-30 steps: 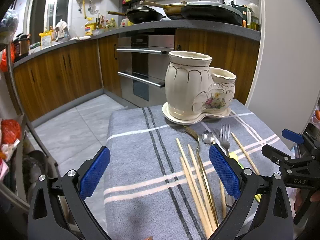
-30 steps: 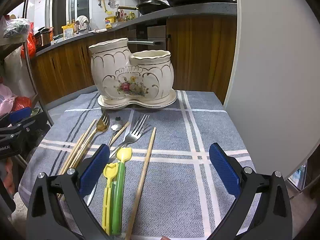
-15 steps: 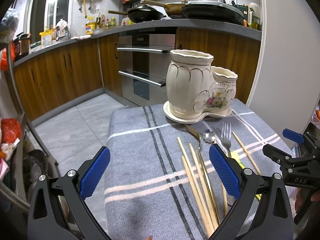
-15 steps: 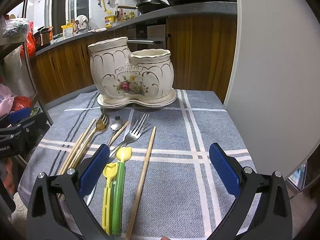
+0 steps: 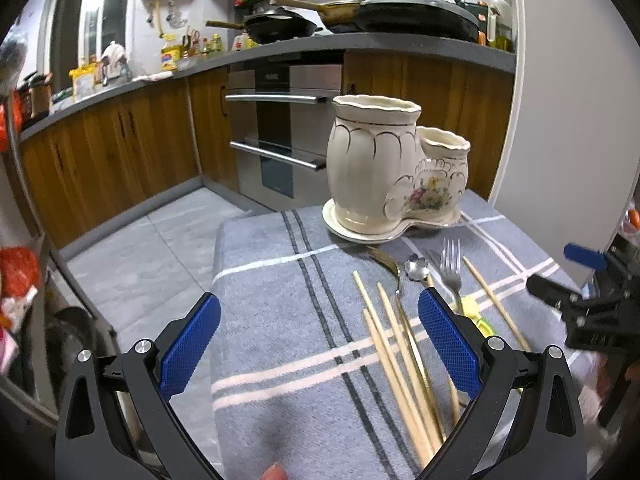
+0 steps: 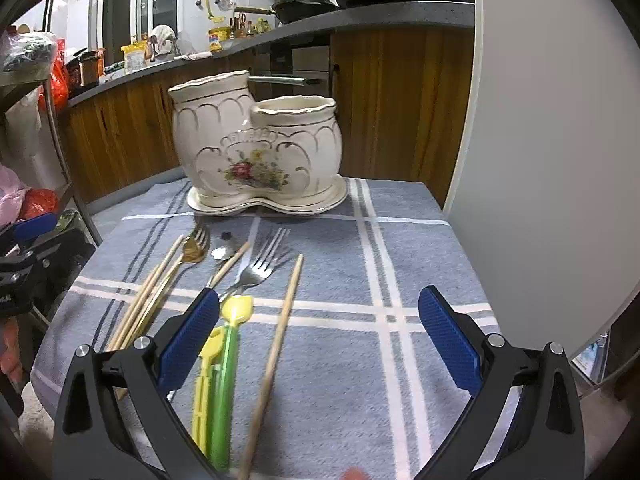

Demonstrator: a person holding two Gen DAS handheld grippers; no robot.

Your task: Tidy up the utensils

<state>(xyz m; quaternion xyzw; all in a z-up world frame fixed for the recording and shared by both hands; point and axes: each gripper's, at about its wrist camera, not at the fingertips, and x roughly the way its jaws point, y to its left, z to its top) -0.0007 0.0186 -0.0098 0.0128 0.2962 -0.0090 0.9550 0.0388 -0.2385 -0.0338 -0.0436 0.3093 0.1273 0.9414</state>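
Both grippers — left [image 5: 318, 334], right [image 6: 318, 334] — gape wide, empty; the chopstick [image 6: 276, 344] looks light, stiff, slippery — pinch mid-shaft.

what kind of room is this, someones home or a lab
Most likely a home kitchen. A built-in oven sits among wooden cabinets, frying pans stand on the dark countertop, and a floral ceramic utensil holder stands on a cloth-covered table with forks and chopsticks.
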